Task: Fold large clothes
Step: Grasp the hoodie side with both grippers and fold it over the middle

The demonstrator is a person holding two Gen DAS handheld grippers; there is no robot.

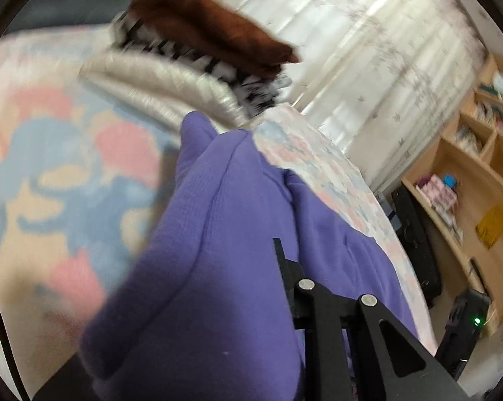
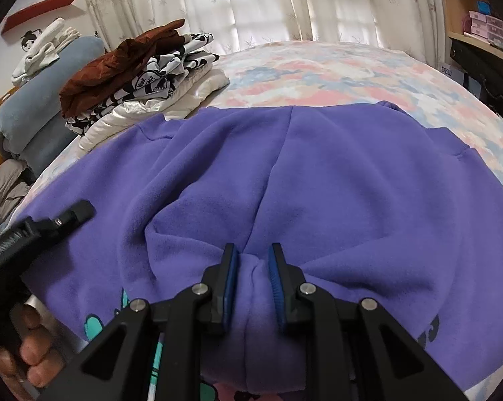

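A purple fleece sweatshirt (image 2: 318, 173) lies spread across the near part of a bed, on a bedspread (image 2: 335, 67) patterned in pink, blue and cream. A teal and dark print shows at its lower edges in the right wrist view.

The right gripper (image 2: 253, 274) is clamped on a bunched fold of the sweatshirt: the fabric is pinched tight between its blue pads (image 2: 274, 280), and creases fan out from the grip.

In the left wrist view the same sweatshirt (image 1: 218, 250) rises in a raised fold that fills the middle of the blurred picture and covers one finger of the left gripper (image 1: 285, 267). Only the other black finger shows, lying against the fabric; the jaws are nearly closed and the cloth appears caught between them. In the right wrist view that gripper (image 2: 71, 215) reaches in over the sweatshirt's left edge, and the person's hand (image 2: 20, 351) holds its handle.

Beyond the sweatshirt, at the far left of the bed, sits a stack of folded clothes (image 2: 141, 83): a rust-brown garment on top, a black-and-white printed one under it, then shiny white pieces. A rolled grey-blue blanket (image 2: 47, 100) lies to its left. Pale leaf-print curtains (image 2: 285, 3) hang behind the bed, and wooden shelves (image 1: 469, 173) stand to the side.
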